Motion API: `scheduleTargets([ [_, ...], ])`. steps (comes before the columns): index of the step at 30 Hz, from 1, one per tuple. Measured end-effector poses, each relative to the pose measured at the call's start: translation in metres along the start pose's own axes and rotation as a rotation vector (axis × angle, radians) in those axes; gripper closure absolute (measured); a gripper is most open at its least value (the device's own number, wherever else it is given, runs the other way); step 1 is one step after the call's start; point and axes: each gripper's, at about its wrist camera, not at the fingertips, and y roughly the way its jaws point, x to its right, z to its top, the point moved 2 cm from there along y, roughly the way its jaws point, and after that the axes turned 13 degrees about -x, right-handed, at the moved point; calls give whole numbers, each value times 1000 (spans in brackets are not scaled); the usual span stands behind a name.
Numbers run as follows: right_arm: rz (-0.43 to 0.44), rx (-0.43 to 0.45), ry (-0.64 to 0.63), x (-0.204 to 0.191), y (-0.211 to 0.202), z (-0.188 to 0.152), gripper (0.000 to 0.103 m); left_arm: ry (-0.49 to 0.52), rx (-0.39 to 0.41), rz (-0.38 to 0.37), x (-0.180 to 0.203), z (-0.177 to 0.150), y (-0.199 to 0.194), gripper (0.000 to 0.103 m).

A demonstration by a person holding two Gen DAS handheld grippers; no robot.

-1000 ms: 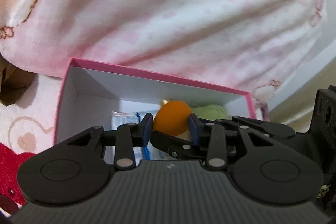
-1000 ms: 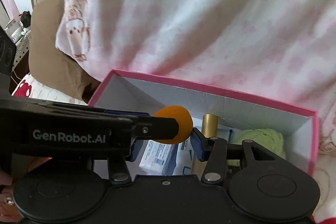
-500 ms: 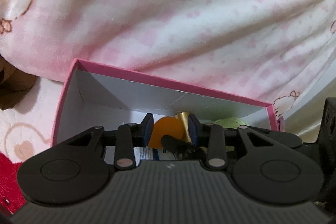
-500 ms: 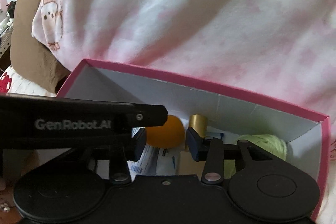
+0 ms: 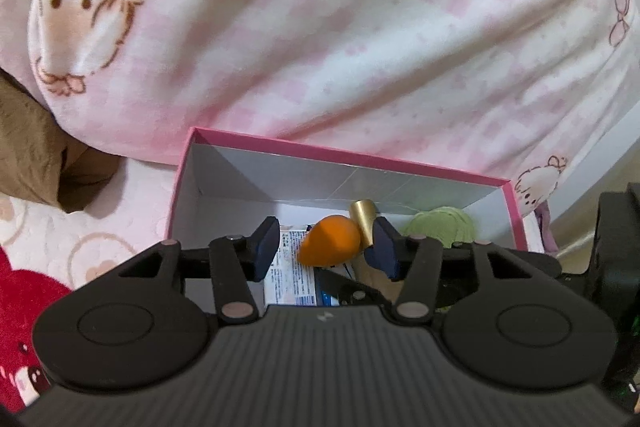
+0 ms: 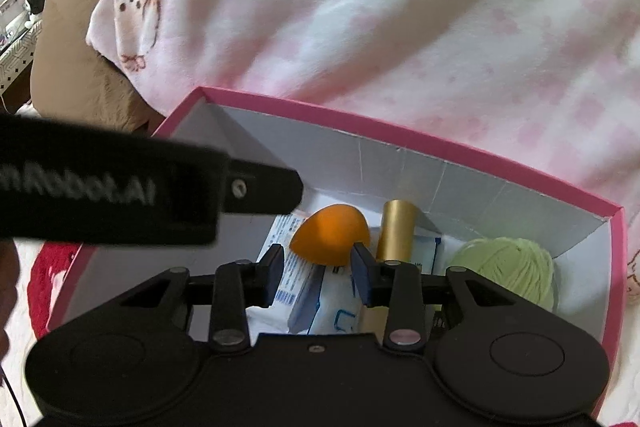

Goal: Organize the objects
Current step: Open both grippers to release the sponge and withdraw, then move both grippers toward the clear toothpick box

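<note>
An orange teardrop sponge (image 5: 330, 239) lies in the pink box (image 5: 328, 153) on white and blue packets (image 5: 294, 273), next to a gold tube (image 5: 363, 217) and a pale green yarn ball (image 5: 440, 227). My left gripper (image 5: 326, 249) is open and empty above the box's near side. In the right wrist view the sponge (image 6: 330, 235), gold tube (image 6: 398, 229) and yarn ball (image 6: 510, 267) lie in the box (image 6: 400, 135). My right gripper (image 6: 318, 271) is open and empty just over the packets (image 6: 316, 301). The left gripper's finger (image 6: 256, 189) crosses this view from the left.
A pink checked blanket with cartoon animals (image 5: 320, 27) bulges right behind the box. A brown cushion (image 5: 32, 139) lies at the left. The box stands on a pale bedspread with red patches (image 5: 28, 303).
My left gripper opened and let the orange sponge drop into the box, then pulled back and up. My right gripper stayed open over the box.
</note>
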Motion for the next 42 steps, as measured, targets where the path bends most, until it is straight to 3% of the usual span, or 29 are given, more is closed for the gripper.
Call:
scheduleTargets([
  [5, 9, 25, -11, -5, -22, -10, 58, 59, -14, 45, 8, -9, -14, 47],
  [9, 29, 53, -40, -12, -57, -28, 55, 97, -43, 57, 9, -23, -45, 46],
  [13, 42, 73, -86, -3, -100, -57, 47, 169, -83, 117, 21, -35, -82, 43],
  [18, 71, 125, -88, -4, -154, -90, 43, 274, -82, 129, 36, -53, -130, 39],
  [21, 93, 165, -107, -13, -179, -109, 38, 326, -90, 85, 39, -67, -155, 38],
  [29, 118, 201, -123, -38, -218, -163, 31, 406, -78, 136, 34, -117, -199, 35],
  [36, 187, 155, -119, -70, -229, -198, 24, 433, -101, 111, 24, -157, -200, 31],
  [39, 194, 137, -137, -85, -228, -213, 20, 410, -116, 68, 14, -171, -192, 27],
  [42, 197, 133, -135, -97, -220, -226, 8, 400, -120, 41, 4, -185, -181, 23],
])
